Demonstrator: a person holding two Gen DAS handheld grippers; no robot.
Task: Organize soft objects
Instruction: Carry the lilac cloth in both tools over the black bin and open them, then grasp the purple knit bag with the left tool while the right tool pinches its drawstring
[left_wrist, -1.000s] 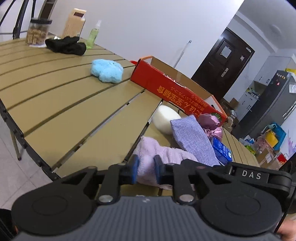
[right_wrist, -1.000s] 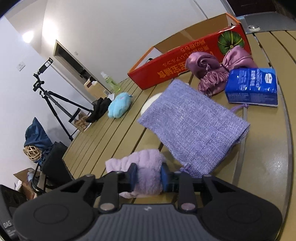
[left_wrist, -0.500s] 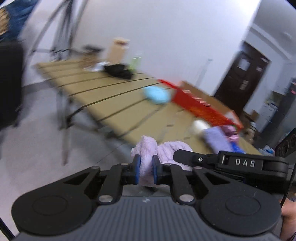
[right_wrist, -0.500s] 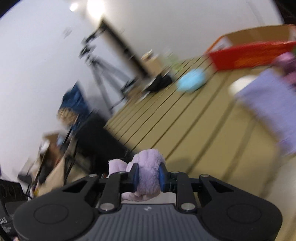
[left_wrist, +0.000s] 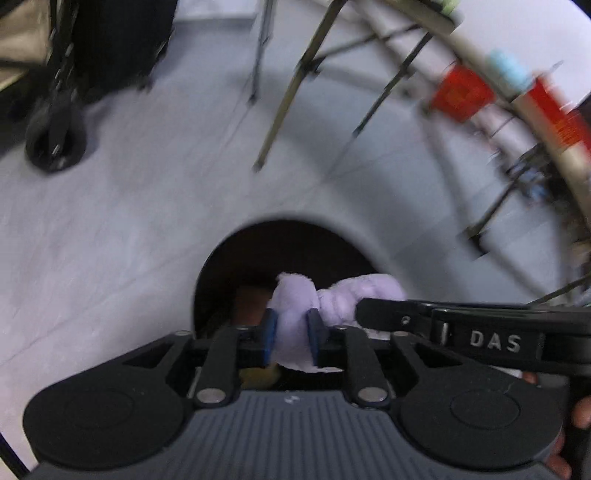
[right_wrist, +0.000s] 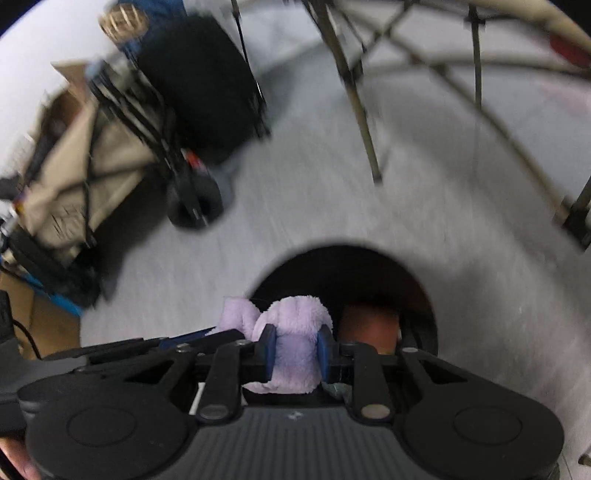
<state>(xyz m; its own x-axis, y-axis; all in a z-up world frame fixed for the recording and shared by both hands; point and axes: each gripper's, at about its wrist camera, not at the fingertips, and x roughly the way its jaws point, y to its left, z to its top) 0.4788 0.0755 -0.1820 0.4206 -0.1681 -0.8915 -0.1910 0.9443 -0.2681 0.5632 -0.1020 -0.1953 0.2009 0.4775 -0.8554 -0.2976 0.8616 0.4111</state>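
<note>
Between both tongs, left (left_wrist: 291, 340) and right (right_wrist: 294, 353), the lilac towel (right_wrist: 295, 332) is pinched tight.

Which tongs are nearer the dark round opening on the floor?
Neither clearly. Left tongs and right tongs both grip the purple plush cloth directly above the dark round opening, side by side.

A grey floor (right_wrist: 314, 192) fills both views. A black wheeled cart (right_wrist: 192, 88) stands at upper left, bench legs (right_wrist: 354, 92) cross the top, and a dark round bin (right_wrist: 347, 280) opens at lower centre.
</note>
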